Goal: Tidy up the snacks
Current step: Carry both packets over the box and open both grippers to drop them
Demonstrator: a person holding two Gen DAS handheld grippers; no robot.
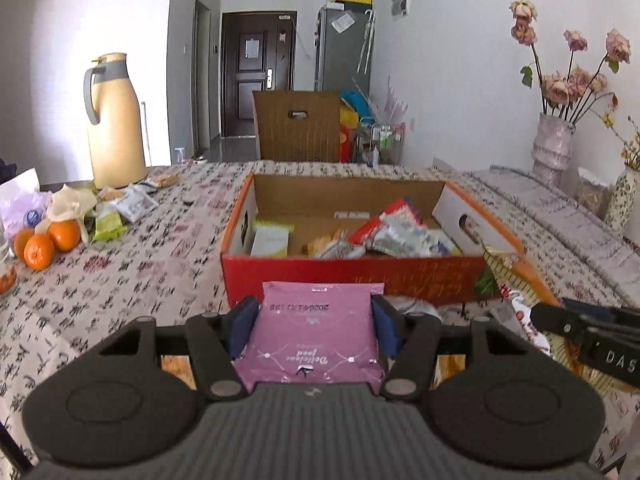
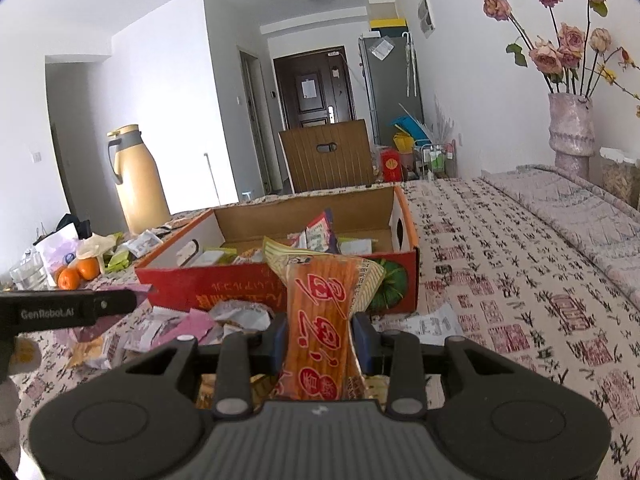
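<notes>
Left gripper [image 1: 316,326]: blue pads [image 1: 244,326] pressed on both side edges of a pink packet [image 1: 316,336], held flat between them and clear of the tablecloth.
Pink packet: print upside down toward the camera; far edge just short of the box's red front wall.
Right gripper [image 2: 320,340]: pinching an orange snack bag [image 2: 320,320] at its waist, jaws narrow, bag creased where the pads bite.
Orange snack bag: standing up out of the jaws, yellow-edged top fanned out ahead of the fingertips, overlapping the box front as seen from the right wrist.
Cardboard box [image 1: 352,276]: open-topped, red front wall, white end walls with hand slots, straight ahead of both pairs of jaws.
Box contents: pale green-and-white packet [image 1: 270,238] at the left end; heap of red, white and silvery wrappers [image 1: 396,230] toward the right; bare brown floor at the back.
Loose packets [image 2: 192,326]: scattered on the tablecloth left of the right jaws, in front of the box.
Far left of the jaws: oranges [image 1: 44,242], more wrappers, tan thermos jug [image 1: 116,124].
Far right of the jaws: vase of dried roses [image 2: 570,128].
</notes>
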